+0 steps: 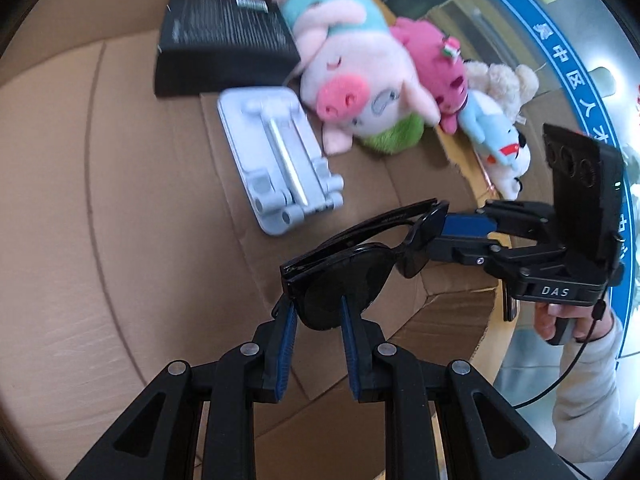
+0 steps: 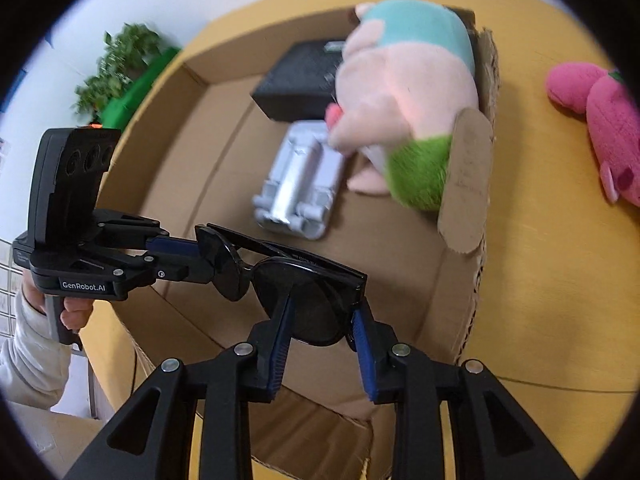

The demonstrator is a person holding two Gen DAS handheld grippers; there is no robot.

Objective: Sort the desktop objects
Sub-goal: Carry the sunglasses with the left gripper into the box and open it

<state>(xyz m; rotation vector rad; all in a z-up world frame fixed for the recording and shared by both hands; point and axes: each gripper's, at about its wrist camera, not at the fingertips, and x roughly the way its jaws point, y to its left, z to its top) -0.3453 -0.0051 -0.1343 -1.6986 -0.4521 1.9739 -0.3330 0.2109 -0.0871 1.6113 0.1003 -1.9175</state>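
— Two tools were on one pair of sunglasses, weren't they?

— Yes. Nearest our left-wrist camera, we had the left tool closed on one dark lens, its blue pads pressing either side. We saw the right tool come in from the right and grip the other lens end.

— And from the other camera?

— Much the same, mirrored. We had the right tool clamped on the near lens of the sunglasses, and the left tool held the far lens from the left side. The temples looked folded, and we kept the pair in the air above the open cardboard box.

— What lay beyond the glasses?

— Inside the box we saw a grey folding phone stand flat on the bottom. Just past it lay a black box with small print on its face.

— And the toys?

— We saw a pink pig plush in a teal top leaning against the box's right wall, touching the black box. Farther right, a magenta plush lay on the yellow desk, with a cream plush and a light-blue-and-white plush beside it. Green foliage showed at the far left, blurred.
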